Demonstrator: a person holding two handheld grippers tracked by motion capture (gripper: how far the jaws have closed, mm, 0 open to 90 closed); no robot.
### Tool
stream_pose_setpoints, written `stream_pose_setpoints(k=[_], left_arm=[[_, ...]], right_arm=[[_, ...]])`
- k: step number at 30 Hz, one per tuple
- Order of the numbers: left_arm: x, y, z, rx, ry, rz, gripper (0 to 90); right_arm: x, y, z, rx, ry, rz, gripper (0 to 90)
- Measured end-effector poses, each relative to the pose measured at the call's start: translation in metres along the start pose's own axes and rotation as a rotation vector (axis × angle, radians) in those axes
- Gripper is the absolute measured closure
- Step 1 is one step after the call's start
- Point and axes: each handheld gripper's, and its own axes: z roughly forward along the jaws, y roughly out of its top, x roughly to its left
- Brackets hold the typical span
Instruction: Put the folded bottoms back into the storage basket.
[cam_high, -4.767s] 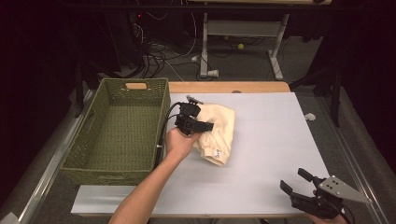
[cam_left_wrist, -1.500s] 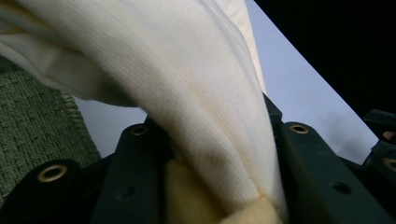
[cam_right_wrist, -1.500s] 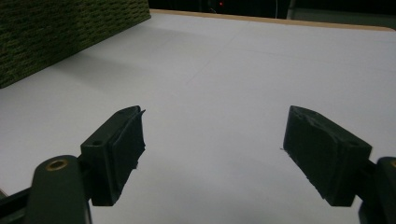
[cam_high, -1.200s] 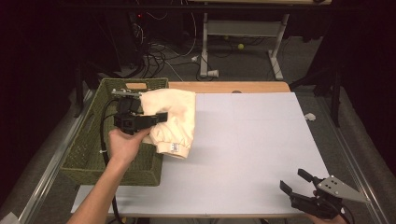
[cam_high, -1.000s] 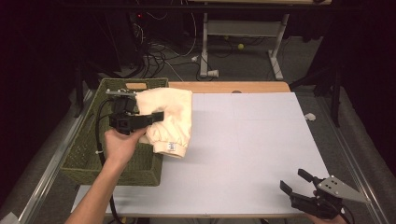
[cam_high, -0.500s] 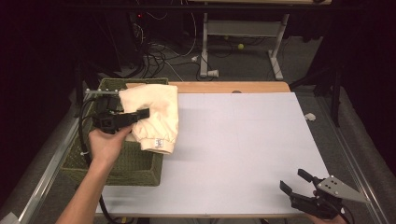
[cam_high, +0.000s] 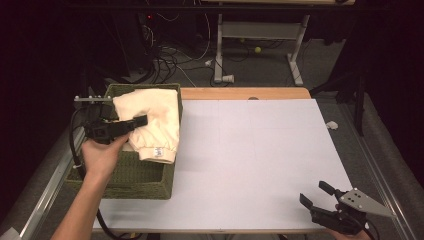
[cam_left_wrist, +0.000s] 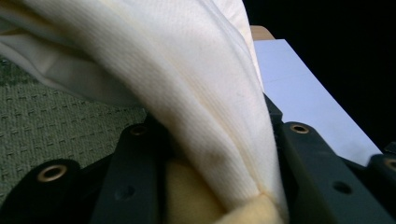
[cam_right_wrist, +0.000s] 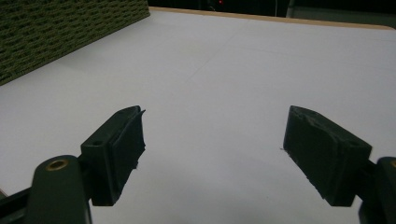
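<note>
The left claw (cam_high: 141, 120) is clamping a folded cream cloth (cam_high: 152, 117) and holding it over the green basket (cam_high: 145, 175), probably for dropping it inside. The right claw (cam_high: 317, 195) is resting with jaws apart at the tabletop's (cam_high: 260, 150) near edge, keeping clear.

Black grippers with brass-ringed screw holes on the fingers (cam_right_wrist: 116, 151), trailing black cables, one grey triangular plate (cam_high: 364, 202).

Our left forearm (cam_high: 82, 205) enters from bottom edge, reaches forward; left hand (cam_high: 101, 155) wraps left gripper (cam_high: 134, 123), held roughly level, jaws pointing right, clamped on cream fabric (cam_high: 152, 117). In left gripper view, fabric (cam_left_wrist: 187, 93) pinched between both jaws. Our right gripper (cam_high: 316, 195) sits low at near right corner of worktop (cam_high: 260, 150), jaws spread wide, nothing between them.
</note>
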Motion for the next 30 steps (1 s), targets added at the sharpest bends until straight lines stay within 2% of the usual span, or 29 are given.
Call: stream_pose_setpoints(k=[9,18,26,30], left_arm=[[0.01,-0.002,-0.009,-0.015,0.015,-0.02,61.1],[0.021,-0.006,-0.013,-0.014,0.056,-0.029,61.1],[0.03,-0.01,-0.015,-0.013,0.067,-0.049,61.1],[0.035,-0.012,-0.012,-0.008,0.096,-0.051,61.1]], right_arm=[[0.0,0.0,0.0,0.0,0.0,0.001,21.3],[0.001,0.0,0.0,0.002,0.0,0.001,21.3],[0.001,0.0,0.001,0.002,0.0,0.001,21.3],[0.0,0.0,0.001,0.002,0.0,0.004,21.3]])
